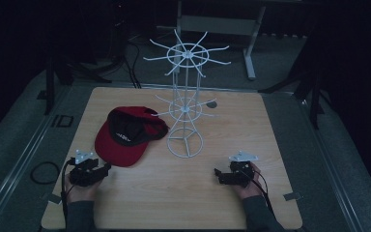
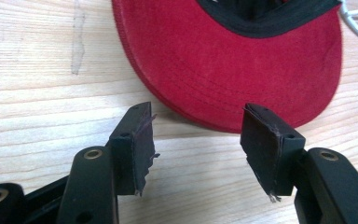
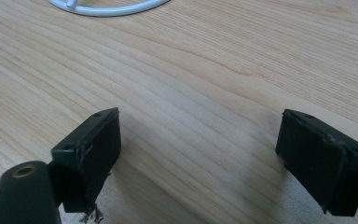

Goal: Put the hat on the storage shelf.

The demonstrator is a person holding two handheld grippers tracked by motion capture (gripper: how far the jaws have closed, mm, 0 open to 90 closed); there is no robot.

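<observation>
A red cap (image 1: 125, 137) with a black lining lies upside down on the left half of a light wooden table (image 1: 183, 198), its brim turned toward the person's side and its crown just beside the round base of a white wire rack (image 1: 185, 108). The rack stands upright near the middle of the table, its two tiers of thin arms bare.

The left gripper (image 1: 107, 167), held low in the person's left hand (image 1: 77, 189) near the table's front left corner, points at the cap's brim. In the left gripper view its jaws stand apart with nothing between the pads; the brim's rounded red edge (image 2: 242, 70) lies just beyond the tips, close but not touched.

The right gripper (image 1: 217, 172) rests low in the right hand (image 1: 249, 186) at the front right, well apart from the cap, aimed toward the rack's base. In the right gripper view its jaws are spread wide over bare wood grain, grasping nothing, with the white ring of the base (image 3: 107, 8) at the top edge.
</observation>
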